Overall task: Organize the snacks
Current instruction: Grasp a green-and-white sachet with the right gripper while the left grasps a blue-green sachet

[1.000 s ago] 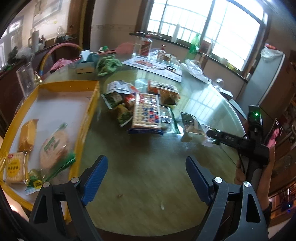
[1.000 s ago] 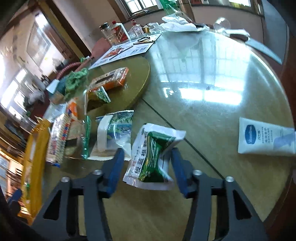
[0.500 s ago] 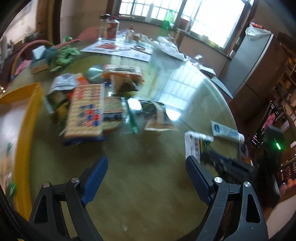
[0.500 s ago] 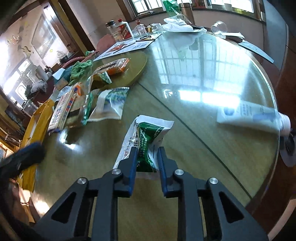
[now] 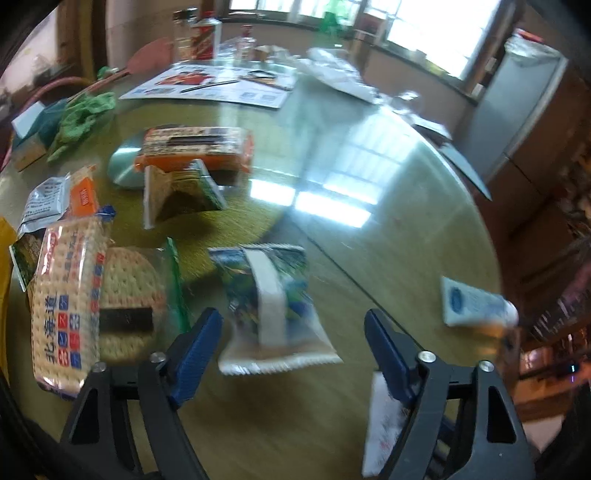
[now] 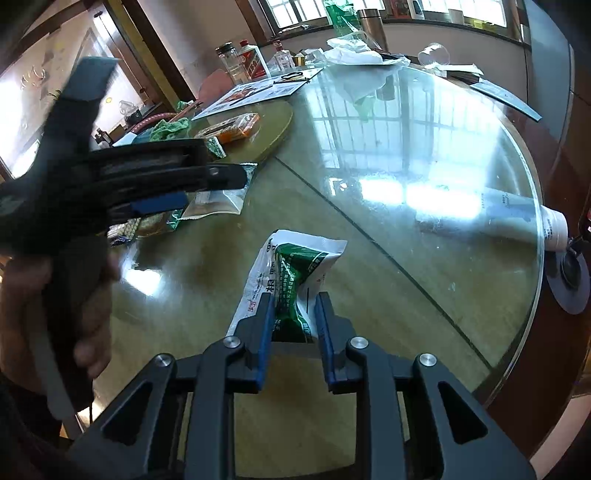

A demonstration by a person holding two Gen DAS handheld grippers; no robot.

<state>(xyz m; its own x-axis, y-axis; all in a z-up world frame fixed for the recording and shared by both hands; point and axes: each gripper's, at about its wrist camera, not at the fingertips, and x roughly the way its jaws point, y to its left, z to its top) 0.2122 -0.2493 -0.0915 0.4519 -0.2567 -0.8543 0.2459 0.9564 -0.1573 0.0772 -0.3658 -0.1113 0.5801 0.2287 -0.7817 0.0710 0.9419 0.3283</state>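
A blue-green snack packet (image 5: 269, 306) with a white strip lies flat on the glass table (image 5: 369, 229). My left gripper (image 5: 291, 315) straddles it with its jaws closing, and both blue pads stand clear of the wrapper. In the right wrist view the left gripper (image 6: 214, 188) reaches in from the left, held by a hand (image 6: 55, 295). My right gripper (image 6: 293, 310) is shut on a white-and-green snack packet (image 6: 295, 266), pinching its near end just above the table.
At the left lie a long cracker pack (image 5: 66, 314), a bag of round crackers (image 5: 129, 295), a tented packet (image 5: 181, 192) and an orange packet (image 5: 195, 147). A white tube (image 5: 476, 306) lies near the right table edge. Bottles (image 5: 199, 33), papers and a green cloth (image 5: 81, 118) crowd the far side.
My left gripper swung right, away from the yellow tray, and came down over the blue-green packet with narrower jaws. My right gripper closed on the white-and-green packet and drew it back.
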